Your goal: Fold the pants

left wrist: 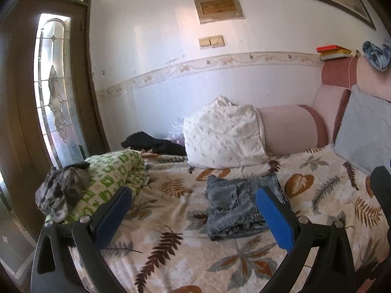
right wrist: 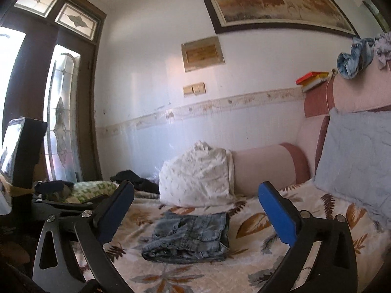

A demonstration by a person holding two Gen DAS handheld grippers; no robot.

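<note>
A pair of light blue denim pants (left wrist: 240, 205) lies folded in a small bundle on the leaf-patterned bedspread (left wrist: 171, 219). It also shows in the right wrist view (right wrist: 190, 236). My left gripper (left wrist: 195, 200) is open and empty, held above the bed in front of the pants. My right gripper (right wrist: 195, 195) is open and empty, also short of the pants and above them. The left gripper's body shows at the left edge of the right wrist view (right wrist: 27, 153).
A white pillow (left wrist: 224, 134) and a pink bolster (left wrist: 293, 129) lie behind the pants against the wall. A green patterned rolled blanket (left wrist: 110, 180) and a grey garment (left wrist: 61, 193) lie left. A pale blue pillow (left wrist: 364, 136) leans right. Black clothing (left wrist: 156, 144) lies at the back.
</note>
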